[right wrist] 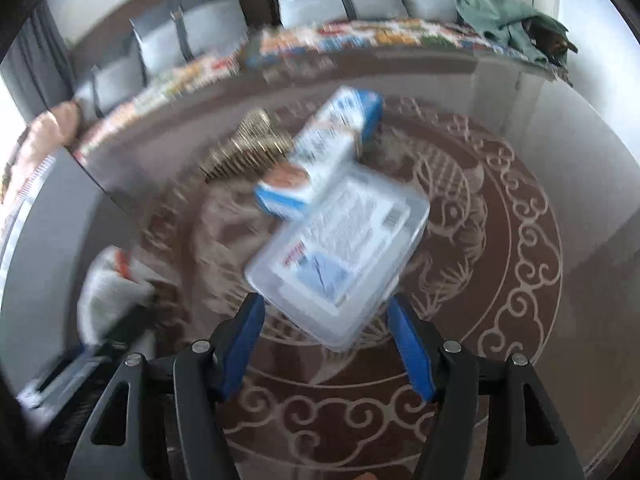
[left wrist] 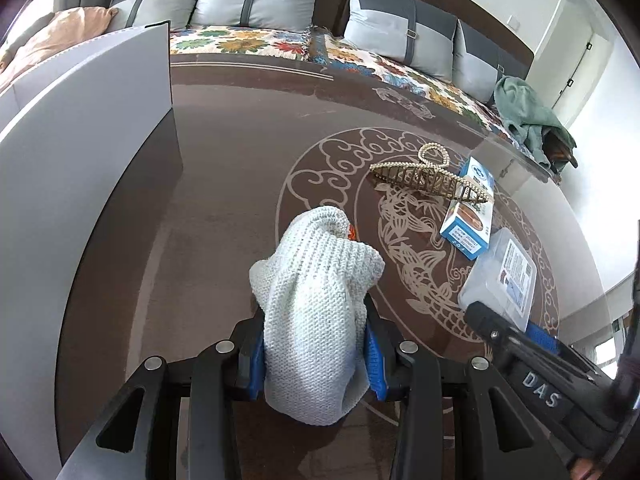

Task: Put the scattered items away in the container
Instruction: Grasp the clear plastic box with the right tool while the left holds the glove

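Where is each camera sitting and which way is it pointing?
Left wrist: on the left gripper, looking along its fingers shut on a knit cloth, bin wall at left; the right gripper intrudes.
Right wrist: on the right gripper, open around a clear case; blurred.
Shared: table, hair clip, blue box, case, cloth, sofa.

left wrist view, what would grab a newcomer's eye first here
The white knitted cloth bunched between the left gripper fingers fills the near centre. Beyond it to the right, a gold pearl hair claw rests against a blue and white box on the brown patterned table. The grey container wall rises at left.
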The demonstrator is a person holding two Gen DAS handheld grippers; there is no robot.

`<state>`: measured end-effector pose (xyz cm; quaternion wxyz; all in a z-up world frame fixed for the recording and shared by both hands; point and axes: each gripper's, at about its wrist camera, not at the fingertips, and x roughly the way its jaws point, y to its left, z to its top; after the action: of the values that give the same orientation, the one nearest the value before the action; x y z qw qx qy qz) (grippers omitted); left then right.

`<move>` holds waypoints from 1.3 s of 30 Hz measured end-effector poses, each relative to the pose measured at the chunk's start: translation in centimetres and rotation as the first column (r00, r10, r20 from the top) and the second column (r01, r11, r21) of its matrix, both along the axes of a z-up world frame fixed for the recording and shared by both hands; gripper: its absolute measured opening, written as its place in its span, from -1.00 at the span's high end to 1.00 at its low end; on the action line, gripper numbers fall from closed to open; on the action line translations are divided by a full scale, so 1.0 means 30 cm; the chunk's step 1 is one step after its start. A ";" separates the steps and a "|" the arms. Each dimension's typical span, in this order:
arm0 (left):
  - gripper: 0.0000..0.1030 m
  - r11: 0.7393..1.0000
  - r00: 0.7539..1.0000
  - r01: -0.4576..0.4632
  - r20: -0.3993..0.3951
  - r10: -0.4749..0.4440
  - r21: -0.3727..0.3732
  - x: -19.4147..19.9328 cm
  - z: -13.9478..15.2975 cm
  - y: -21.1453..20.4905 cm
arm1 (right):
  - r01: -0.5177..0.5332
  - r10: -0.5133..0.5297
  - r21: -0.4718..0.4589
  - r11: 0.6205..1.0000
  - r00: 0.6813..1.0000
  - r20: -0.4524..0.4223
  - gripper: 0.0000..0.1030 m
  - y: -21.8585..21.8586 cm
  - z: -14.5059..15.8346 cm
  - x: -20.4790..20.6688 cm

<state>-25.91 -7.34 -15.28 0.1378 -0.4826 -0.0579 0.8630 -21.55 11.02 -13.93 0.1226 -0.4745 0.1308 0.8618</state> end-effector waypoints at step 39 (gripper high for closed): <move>0.20 0.999 0.999 0.033 -0.017 -0.033 -0.024 0.008 0.000 0.024 | 0.076 -0.073 -0.049 0.996 0.996 0.057 -0.23 0.223 -0.008 -0.077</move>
<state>-25.67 -6.63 -15.29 0.1467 -0.4777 -0.0384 0.8654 -23.86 17.69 -14.16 0.1461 -0.4957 0.1670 0.8397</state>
